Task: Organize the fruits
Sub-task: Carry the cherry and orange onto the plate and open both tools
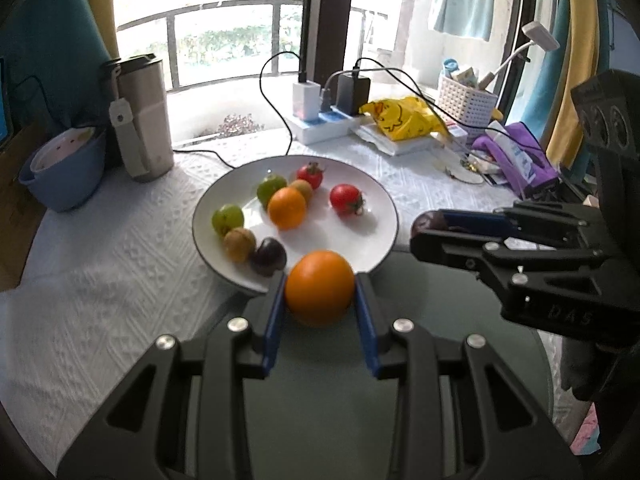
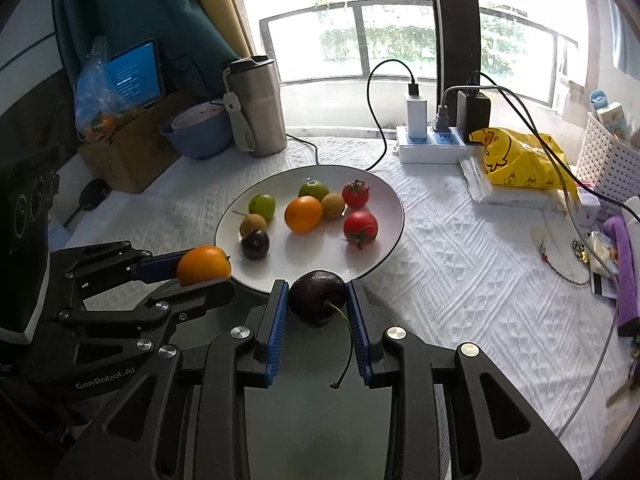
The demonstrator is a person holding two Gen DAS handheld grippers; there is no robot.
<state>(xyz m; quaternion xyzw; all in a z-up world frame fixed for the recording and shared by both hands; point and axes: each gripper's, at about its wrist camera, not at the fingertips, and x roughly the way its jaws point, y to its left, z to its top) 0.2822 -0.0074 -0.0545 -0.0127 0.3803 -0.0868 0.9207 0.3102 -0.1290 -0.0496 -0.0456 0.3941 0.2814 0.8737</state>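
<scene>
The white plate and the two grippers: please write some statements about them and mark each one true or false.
1. The left gripper holds an orange. True.
2. The right gripper is empty. False: it holds a dark cherry with a stem.
3. Two red tomatoes lie on the white plate. True.
4. The plate holds no orange fruit. False: one orange fruit lies near its middle.
5. A steel tumbler stands behind the plate. True.

Ahead of my jaws, bright daylight pours through a tall window [image 2: 400,20] with dark railings [image 2: 360,36]. A teal curtain [image 2: 132,12] hangs left; a white textured cloth [image 2: 460,280] covers the counter.
</scene>
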